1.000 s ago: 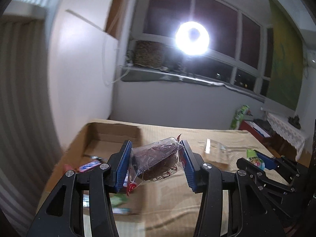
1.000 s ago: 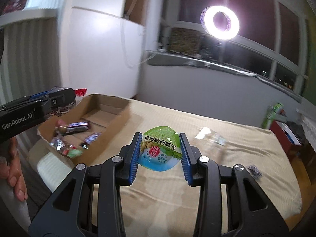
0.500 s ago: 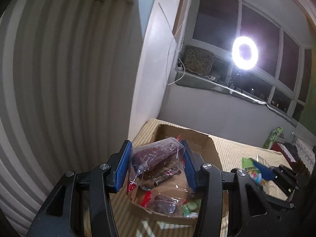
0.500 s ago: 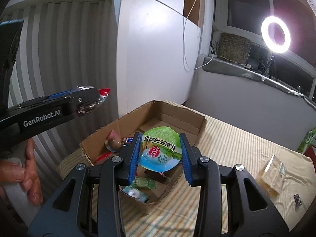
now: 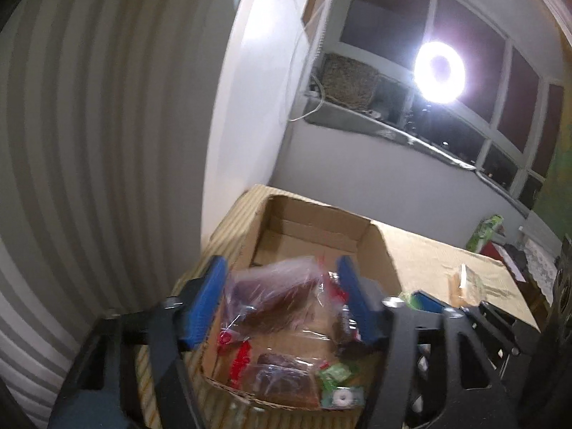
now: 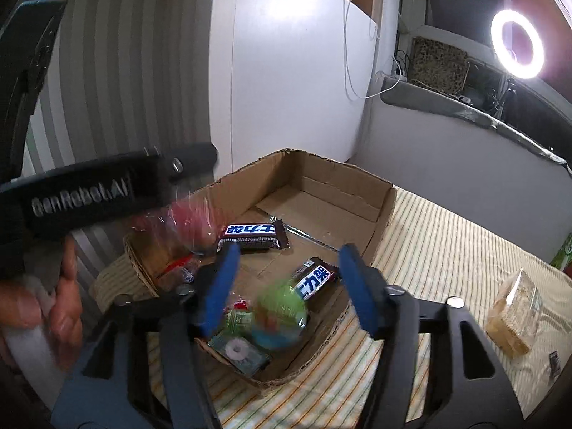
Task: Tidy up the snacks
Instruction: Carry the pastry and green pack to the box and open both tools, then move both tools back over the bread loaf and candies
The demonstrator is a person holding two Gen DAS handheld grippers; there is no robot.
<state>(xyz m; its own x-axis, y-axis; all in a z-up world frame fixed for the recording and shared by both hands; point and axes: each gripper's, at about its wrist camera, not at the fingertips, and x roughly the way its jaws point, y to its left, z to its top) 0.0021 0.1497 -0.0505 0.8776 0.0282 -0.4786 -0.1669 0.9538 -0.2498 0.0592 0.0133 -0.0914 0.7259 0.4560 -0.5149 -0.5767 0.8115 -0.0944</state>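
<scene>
My left gripper [image 5: 282, 300] is spread wide above the near end of the cardboard box [image 5: 371, 250]; its blue ribbed pads [image 5: 205, 300] stand apart from the clear crinkled bag of dark brown snack [image 5: 275, 296], which sits blurred between them, nearer the left pad; whether either pad touches the plastic I cannot tell. My right gripper [image 6: 286, 289] is open just as wide over the same near end of the box [image 6: 384, 196]; nothing is clamped in it; the round green and blue jelly cup [image 6: 282, 318] shows as a soft smear between the fingers, touching neither, over the box's near corner.

The box is plain brown corrugated board, rectangular, with raw torn edges and folded flaps on its floor; inside it, toward the middle, lie two glossy dark chocolate bars with white and blue lettering [image 6: 252, 234] [image 6: 314, 279]; at the near wall lies a flat green packet with a white ring printed on it [image 6: 236, 350]; red wrappers [image 5: 239, 354] and another clear bag of brown snack [image 5: 286, 375] lie beside that.

The box sits on a cloth with fine yellow and white stripes [image 6: 447, 250]; well to the right of the box on that cloth stands a small clear crinkly bag of pale biscuits [image 6: 514, 318]. Behind the box rises a smooth white panel [image 6: 286, 71]; to its left the wall is ribbed in grey and white bands [image 5: 89, 125].
</scene>
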